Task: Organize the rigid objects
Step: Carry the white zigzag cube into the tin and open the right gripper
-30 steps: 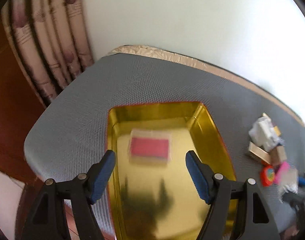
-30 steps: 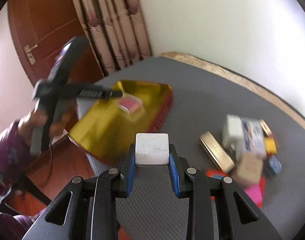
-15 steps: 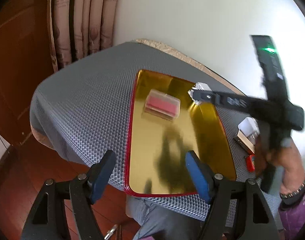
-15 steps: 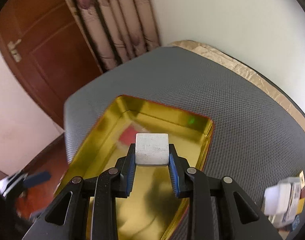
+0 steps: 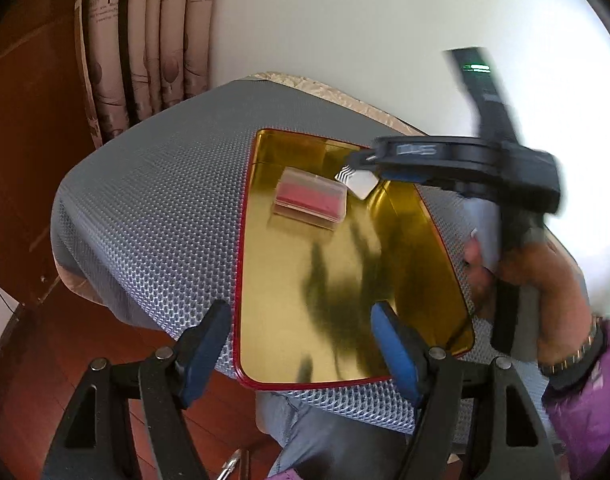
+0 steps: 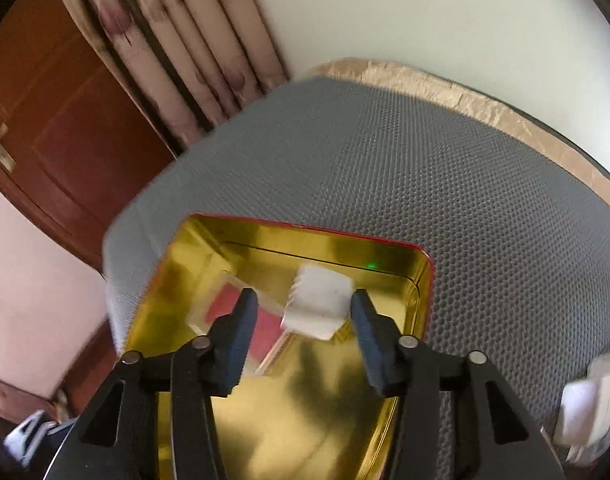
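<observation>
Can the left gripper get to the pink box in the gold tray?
Probably yes. The left gripper is open and empty at the tray's near end, and the pink box lies uncovered farther in. The right gripper releasing the white block crowds it.

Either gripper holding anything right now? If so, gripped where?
Nothing held. The right gripper jaws are opening, with the white block loose between them over the gold tray. The left gripper is open and empty.

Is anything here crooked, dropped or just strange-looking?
One thing: the small white block sits tilted and blurred over the gold metal tray, between the right gripper's opening jaws, seemingly dropping. It looks set to land against the clear case with the red insert. Nothing looks spilled or damaged.
</observation>
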